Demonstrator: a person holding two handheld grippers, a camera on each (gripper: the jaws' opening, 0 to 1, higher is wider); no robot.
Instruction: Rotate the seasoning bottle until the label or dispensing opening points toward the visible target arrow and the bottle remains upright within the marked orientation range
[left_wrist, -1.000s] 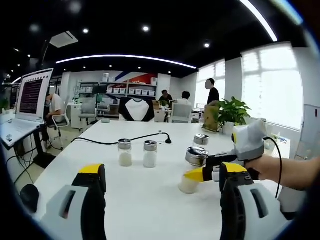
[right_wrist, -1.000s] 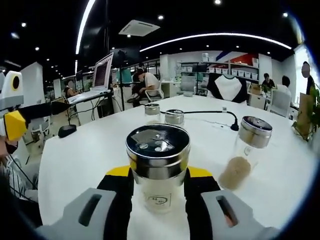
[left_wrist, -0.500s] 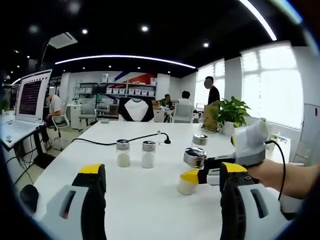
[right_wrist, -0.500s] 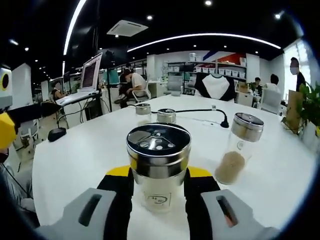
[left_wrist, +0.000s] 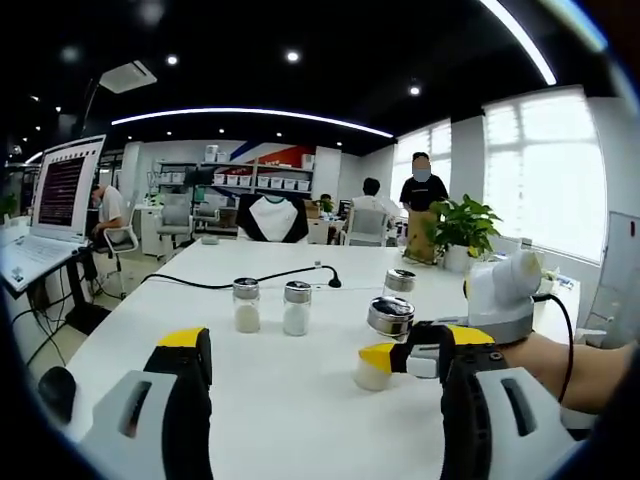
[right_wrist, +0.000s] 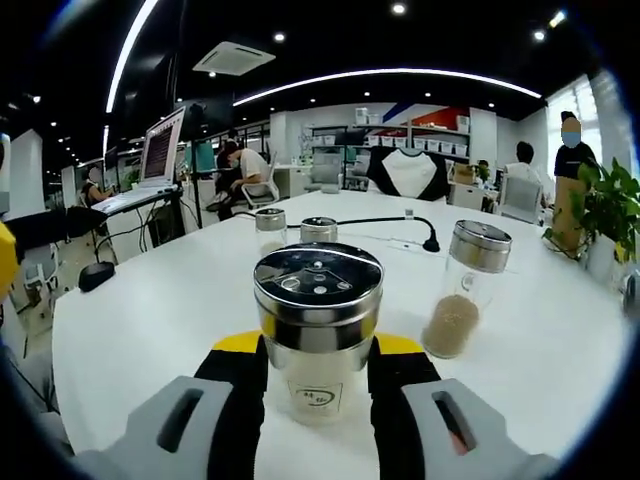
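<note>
Right gripper (right_wrist: 316, 375) was clamped on the seasoning bottle (right_wrist: 317, 330), upright on the white table (right_wrist: 150, 300), near the brown-spice shaker (right_wrist: 464, 288). Left gripper (left_wrist: 325, 395) hung open, empty. Risk: twisting could tip the bottle or knock that shaker; no target arrow was visible.

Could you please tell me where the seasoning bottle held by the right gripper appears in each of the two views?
Left gripper view: the held seasoning bottle is right of centre on the white table, clamped by the right gripper coming in from the right.
Right gripper view: the same bottle is at lower centre, upright between that gripper's own jaws.
Shared landmark: the pair of small shakers standing side by side further back on the table.
</note>
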